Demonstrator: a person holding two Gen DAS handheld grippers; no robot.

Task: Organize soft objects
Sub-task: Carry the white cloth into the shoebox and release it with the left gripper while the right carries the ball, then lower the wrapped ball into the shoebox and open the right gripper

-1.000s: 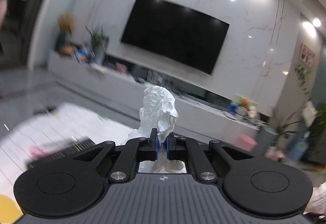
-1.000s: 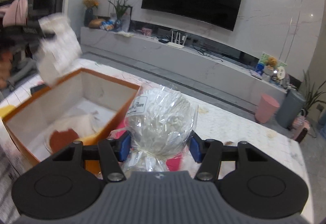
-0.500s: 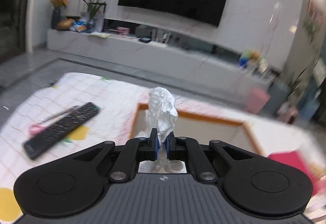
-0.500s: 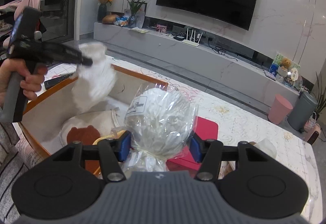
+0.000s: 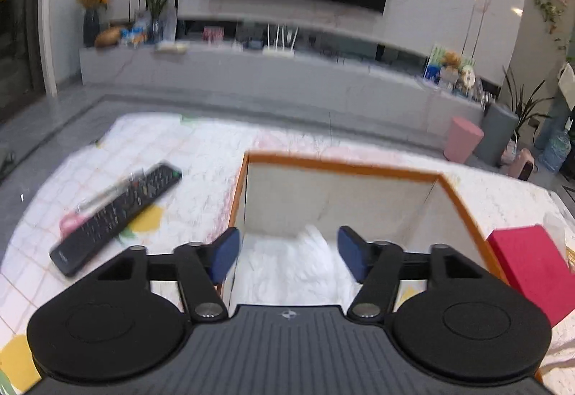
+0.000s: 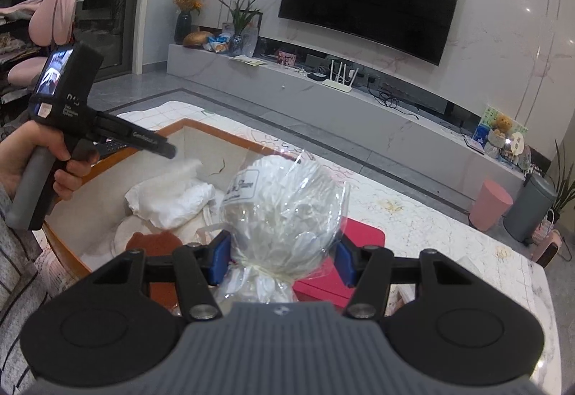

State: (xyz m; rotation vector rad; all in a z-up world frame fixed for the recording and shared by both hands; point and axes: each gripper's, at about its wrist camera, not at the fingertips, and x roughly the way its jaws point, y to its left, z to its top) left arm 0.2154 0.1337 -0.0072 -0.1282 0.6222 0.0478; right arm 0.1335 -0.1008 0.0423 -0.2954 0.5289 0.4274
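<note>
My left gripper (image 5: 287,255) is open and empty above the orange-rimmed box (image 5: 341,167). The white crumpled cloth (image 5: 294,269) lies inside the box below its jaws; it also shows in the right wrist view (image 6: 172,195). My right gripper (image 6: 282,260) is shut on a clear cellophane bag of white soft stuff (image 6: 284,212), held near the box's right side (image 6: 222,138). The left gripper (image 6: 158,149) shows there above the box, held by a hand. A brown and white soft item (image 6: 151,240) also lies in the box.
A black remote (image 5: 115,215) and a pink item lie on the patterned table left of the box. A red box (image 5: 532,269) sits right of it, also in the right wrist view (image 6: 345,273). A TV console and bins stand beyond the table.
My left gripper swung over the box, opened and let go of the white cloth, which now lies in the box. My right gripper kept its hold on the bag.
</note>
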